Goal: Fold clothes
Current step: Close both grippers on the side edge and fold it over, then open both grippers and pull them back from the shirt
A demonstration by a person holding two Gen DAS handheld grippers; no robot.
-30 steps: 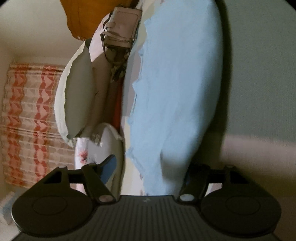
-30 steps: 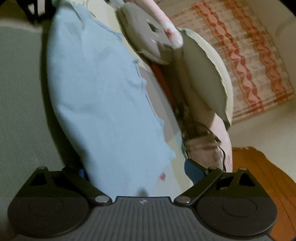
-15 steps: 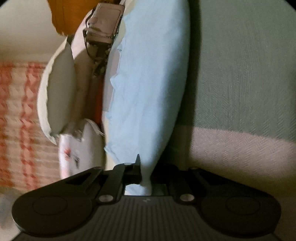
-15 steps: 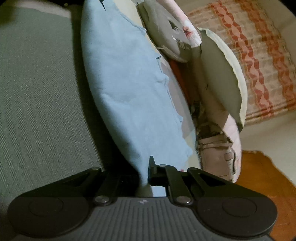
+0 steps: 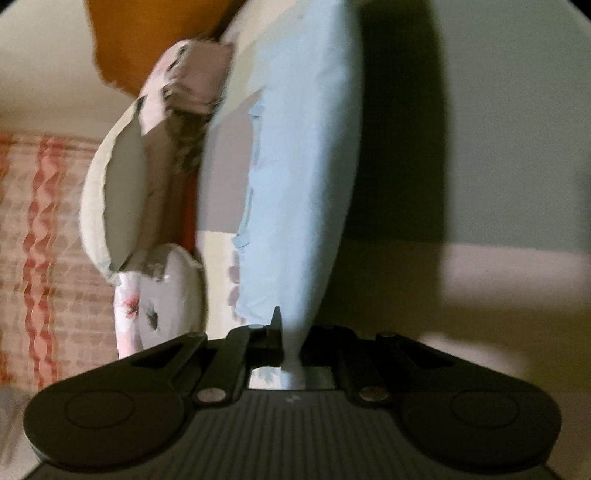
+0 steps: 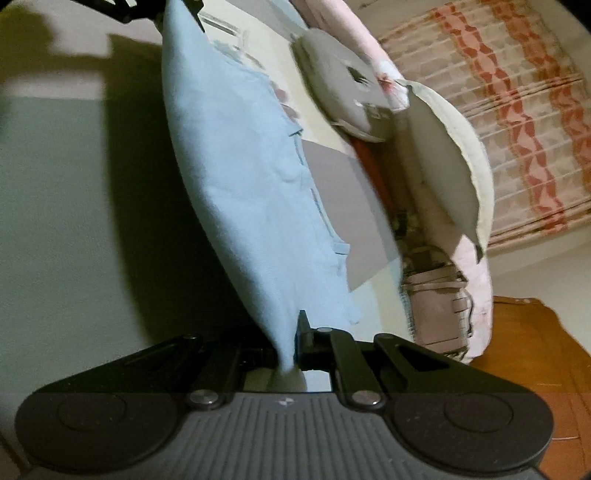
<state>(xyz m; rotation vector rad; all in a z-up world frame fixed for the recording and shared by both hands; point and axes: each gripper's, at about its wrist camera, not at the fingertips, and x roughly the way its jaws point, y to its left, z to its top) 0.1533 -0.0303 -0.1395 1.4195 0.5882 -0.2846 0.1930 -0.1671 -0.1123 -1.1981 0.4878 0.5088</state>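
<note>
A light blue garment (image 5: 295, 177) hangs stretched between my two grippers, lifted above a grey-green fabric surface (image 5: 517, 147). My left gripper (image 5: 291, 343) is shut on one corner of it. In the right wrist view the same light blue garment (image 6: 240, 177) runs away from my right gripper (image 6: 288, 350), which is shut on the opposite corner. The far end of the cloth reaches the left gripper (image 6: 162, 11) at the top edge of that view. The cloth casts a dark shadow on the surface below.
Pillows (image 6: 443, 155) and a round cushion (image 6: 343, 96) lie beside the garment, with a pinkish bag (image 6: 439, 306) near them. A red-patterned blind (image 6: 517, 110) and an orange wooden piece (image 6: 535, 350) stand beyond. The grey-green surface (image 6: 55, 221) spreads on the other side.
Both grippers went from open around the garment's corners to shut on them. The cloth has since been lifted and pulled taut, its shadow growing on the surface.
</note>
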